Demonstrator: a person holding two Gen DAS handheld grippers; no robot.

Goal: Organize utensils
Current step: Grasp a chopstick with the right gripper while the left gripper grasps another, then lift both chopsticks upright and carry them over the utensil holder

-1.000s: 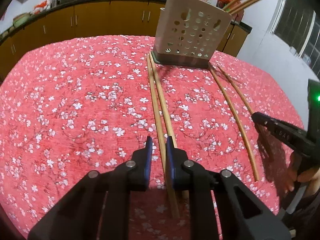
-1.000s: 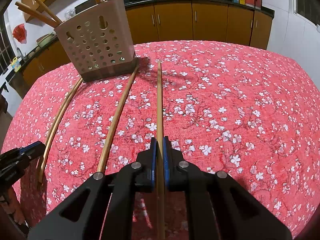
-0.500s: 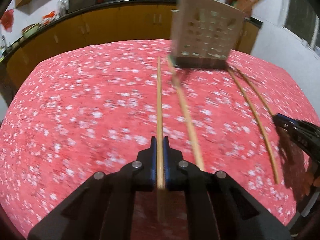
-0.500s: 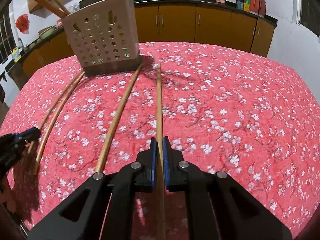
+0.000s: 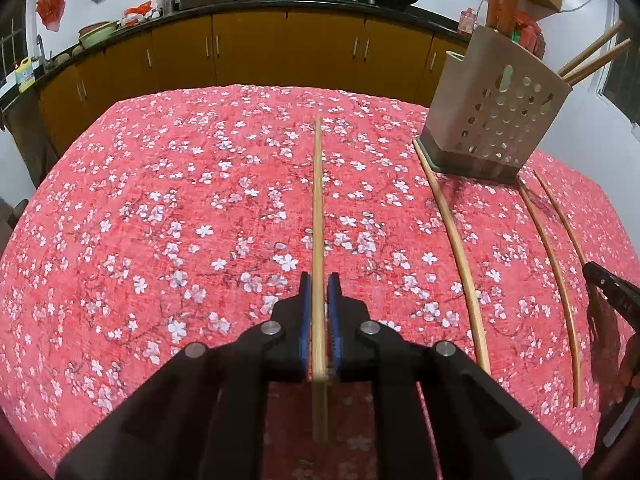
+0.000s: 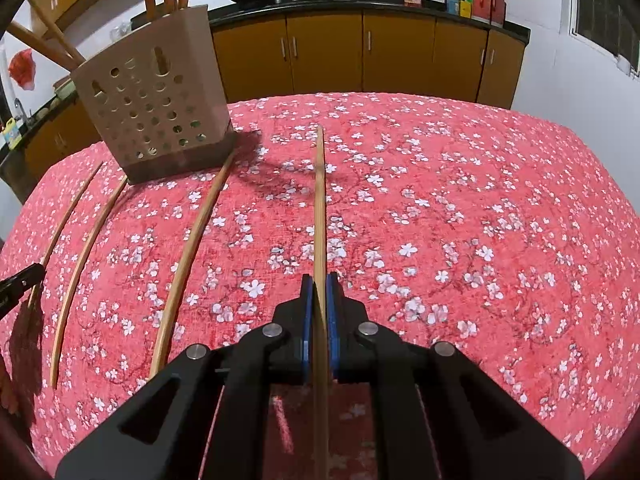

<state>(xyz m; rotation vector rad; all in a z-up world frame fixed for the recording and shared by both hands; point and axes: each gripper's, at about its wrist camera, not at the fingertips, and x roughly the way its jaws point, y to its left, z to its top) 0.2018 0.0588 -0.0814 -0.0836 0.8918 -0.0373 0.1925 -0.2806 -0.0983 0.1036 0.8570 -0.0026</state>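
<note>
My left gripper [image 5: 319, 280] is shut on a wooden chopstick [image 5: 318, 200] that points forward above the red floral tablecloth. My right gripper [image 6: 319, 280] is shut on another chopstick [image 6: 319, 200] in the same way. A beige perforated utensil holder [image 5: 496, 116] with several chopsticks in it stands at the far right in the left wrist view; it also shows at the far left in the right wrist view [image 6: 154, 104]. Three loose chopsticks [image 5: 456, 236] lie on the cloth in front of the holder; they also show in the right wrist view [image 6: 188, 256].
The table [image 5: 160, 220] has a red cloth with white blossoms. Yellow kitchen cabinets [image 5: 248, 48] and a black counter with woks run behind it. The right gripper's tip [image 5: 612, 288] shows at the right edge; the left gripper's tip [image 6: 20, 280] shows at the left edge.
My left gripper closed on one of the paired chopsticks, lifted it and swung left, so the holder now sits to the right. My right gripper kept its chopstick and rose slightly.
</note>
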